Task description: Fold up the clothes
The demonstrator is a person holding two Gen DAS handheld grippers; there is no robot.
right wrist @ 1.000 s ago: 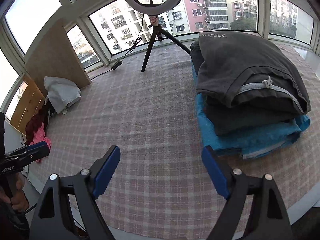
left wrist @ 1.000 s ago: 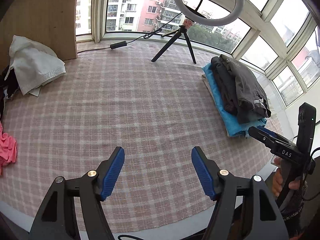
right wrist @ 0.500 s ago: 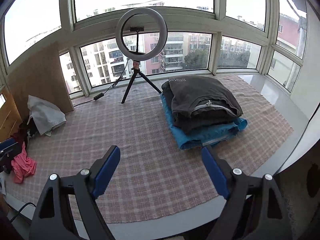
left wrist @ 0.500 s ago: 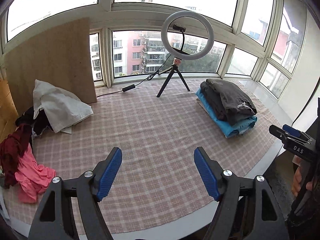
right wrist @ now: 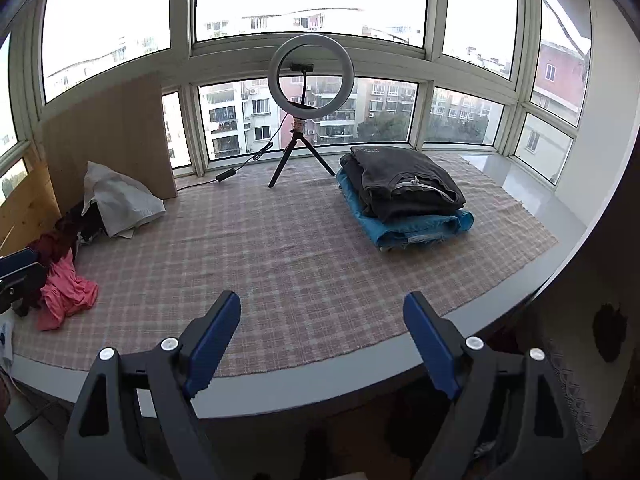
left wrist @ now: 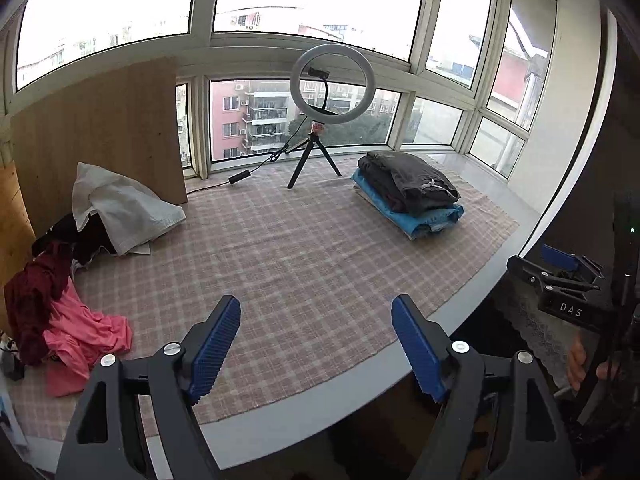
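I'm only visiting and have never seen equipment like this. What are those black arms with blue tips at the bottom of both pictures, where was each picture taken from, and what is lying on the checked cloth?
There is no robot here. A person holds a hand-held gripper in each hand, and each carries a wide-angle camera looking out along its two fingers. One picture looks from the left gripper, the other from the right gripper. The blue strips are their gripping pads. Both stand open with nothing between them; the left one's jaws have just been opening.

On the checked cloth lies a folded stack: dark garments on blue ones. On the other side is an unfolded heap: a white garment, a dark red one and a pink one. At the back by the window stands a ring light on a tripod. The hand holding the right gripper shows at the left view's edge.
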